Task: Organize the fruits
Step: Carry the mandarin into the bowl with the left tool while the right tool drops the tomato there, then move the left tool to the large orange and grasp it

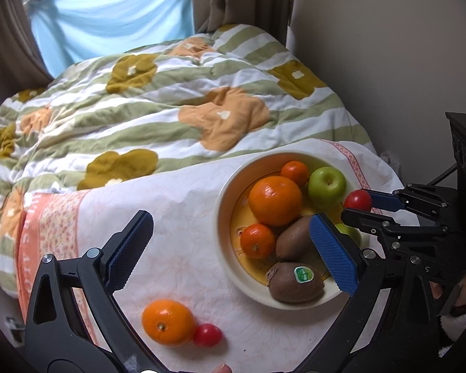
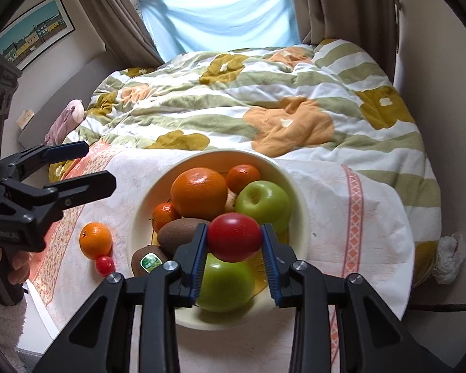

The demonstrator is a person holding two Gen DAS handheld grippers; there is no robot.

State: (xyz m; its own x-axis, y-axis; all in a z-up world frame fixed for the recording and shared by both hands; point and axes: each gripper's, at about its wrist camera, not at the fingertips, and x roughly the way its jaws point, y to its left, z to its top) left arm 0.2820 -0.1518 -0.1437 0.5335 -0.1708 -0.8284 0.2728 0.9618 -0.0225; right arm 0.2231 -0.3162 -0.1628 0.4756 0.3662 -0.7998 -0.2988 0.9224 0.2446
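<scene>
Right gripper [image 2: 234, 242] jaws clamped — left gripper [image 1: 230, 248] jaws spread wide, empty.

Bowl [image 2: 298, 217] directly ahead of the right gripper [image 2: 234, 259], holding oranges, apples and kiwis [image 2: 180, 236]. Tomato [image 2: 234, 237] between its fingers, above the bowl. Left of the bowl, on the cloth [image 2: 326, 192]: an orange [image 2: 95, 240] touching a small tomato [image 2: 105, 265].

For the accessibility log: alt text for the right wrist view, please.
The right tongs grip a red tomato above a cream bowl of oranges, kiwis and green apples. An orange and small tomato lie outside on the cloth.
</scene>
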